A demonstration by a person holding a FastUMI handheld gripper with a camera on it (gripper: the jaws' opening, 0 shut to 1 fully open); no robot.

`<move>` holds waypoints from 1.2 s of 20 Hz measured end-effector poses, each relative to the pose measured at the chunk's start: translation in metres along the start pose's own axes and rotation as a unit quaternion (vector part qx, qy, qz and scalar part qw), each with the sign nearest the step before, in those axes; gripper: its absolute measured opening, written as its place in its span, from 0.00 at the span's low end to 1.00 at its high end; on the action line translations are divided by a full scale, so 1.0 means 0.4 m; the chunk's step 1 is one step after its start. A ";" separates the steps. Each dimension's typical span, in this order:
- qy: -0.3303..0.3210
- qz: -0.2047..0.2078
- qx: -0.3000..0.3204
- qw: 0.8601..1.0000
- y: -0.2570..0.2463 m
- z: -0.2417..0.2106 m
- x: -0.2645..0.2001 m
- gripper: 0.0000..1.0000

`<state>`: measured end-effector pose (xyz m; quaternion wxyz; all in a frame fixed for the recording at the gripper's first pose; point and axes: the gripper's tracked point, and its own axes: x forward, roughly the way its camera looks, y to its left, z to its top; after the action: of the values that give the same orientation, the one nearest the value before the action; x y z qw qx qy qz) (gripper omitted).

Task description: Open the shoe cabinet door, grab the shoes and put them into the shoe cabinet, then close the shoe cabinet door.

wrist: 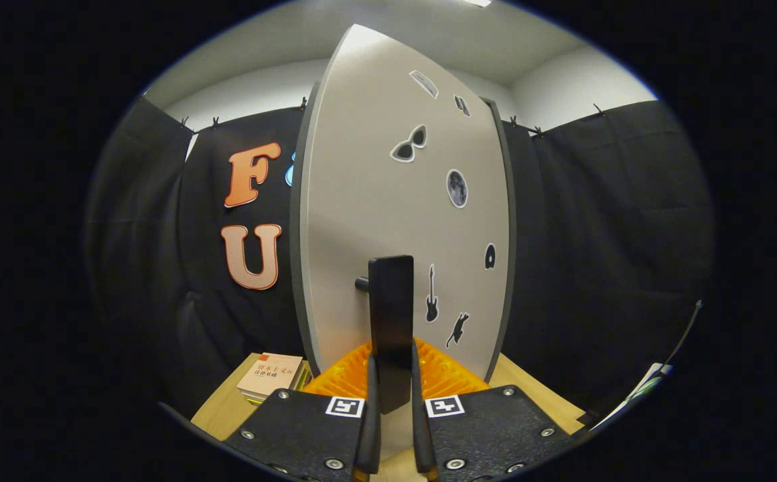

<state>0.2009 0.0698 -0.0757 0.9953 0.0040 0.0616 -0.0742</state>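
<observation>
Here, cabinet door: the shoe cabinet door (375, 221) is a pale grey panel with a darker edge, standing upright directly ahead of the fingers and seen at an angle, its left edge nearer.
Door handle: a tall dark handle (390, 321) stands off the door face on a short dark peg at its left; its lower end drops between the two fingers.
Gripper: the gripper (395, 428) points straight at the door; its fingers (370, 422) sit one on each side of the handle's lower end.
Jaw state: the jaws are drawn close together around the handle; both appear to press on its sides, though the exact contact is hard to judge at this angle.
Gripper body: two dark plates with screws, each carrying a small square marker (345, 406) near the inner corner.
Door decoration: stickers on the door face, including sunglasses (408, 144), a round moon (456, 188), a guitar (431, 294), a cat figure (457, 328) and a small dark disc (489, 256); two more near the top are too small to identify.
Orange item: a ribbed orange object (445, 375) lies at the foot of the door, just beyond the fingers and partly hidden by them; what it is cannot be told.
Support surface: a light wooden surface (221, 415) extends under the door and gripper.
Books: a small stack of books (271, 375) rests on the wood, left of the orange object.
Surroundings: black cloth wall (596, 234) behind and to both sides, clipped along its top edge, with white wall and ceiling above.
</observation>
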 end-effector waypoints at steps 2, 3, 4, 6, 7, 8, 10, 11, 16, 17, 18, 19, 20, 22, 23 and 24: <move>-0.004 0.003 -0.004 1.000 -0.023 0.000 -0.011 0.19; -0.005 0.005 -0.005 1.000 -0.032 -0.002 -0.015 0.18; -0.006 0.008 -0.007 1.000 -0.045 -0.003 -0.022 0.18; -0.003 0.013 -0.010 1.000 -0.077 -0.005 -0.031 0.18; -0.001 0.013 -0.007 1.000 -0.101 -0.009 -0.037 0.18; -0.002 0.015 -0.004 1.000 -0.130 -0.013 -0.046 0.18; -0.002 0.017 0.006 1.000 -0.213 -0.024 -0.076 0.18; 0.001 0.018 0.009 1.000 -0.237 -0.031 -0.078 0.18; 0.005 0.037 0.043 0.998 -0.355 -0.048 -0.103 0.17; 0.005 0.041 0.043 0.998 -0.368 -0.054 -0.103 0.17; 0.002 0.042 0.041 0.998 -0.385 -0.055 -0.107 0.17; 0.000 0.042 0.037 0.998 -0.394 -0.054 -0.106 0.17; -0.002 0.042 0.036 0.998 -0.406 -0.053 -0.108 0.17; -0.005 0.044 0.036 0.998 -0.442 -0.058 -0.105 0.17; -0.002 0.048 0.038 0.998 -0.462 -0.066 -0.105 0.17; 0.002 0.053 0.041 0.998 -0.478 -0.074 -0.105 0.17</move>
<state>0.1278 -0.1127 -0.0997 0.9967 0.0485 0.0596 -0.0243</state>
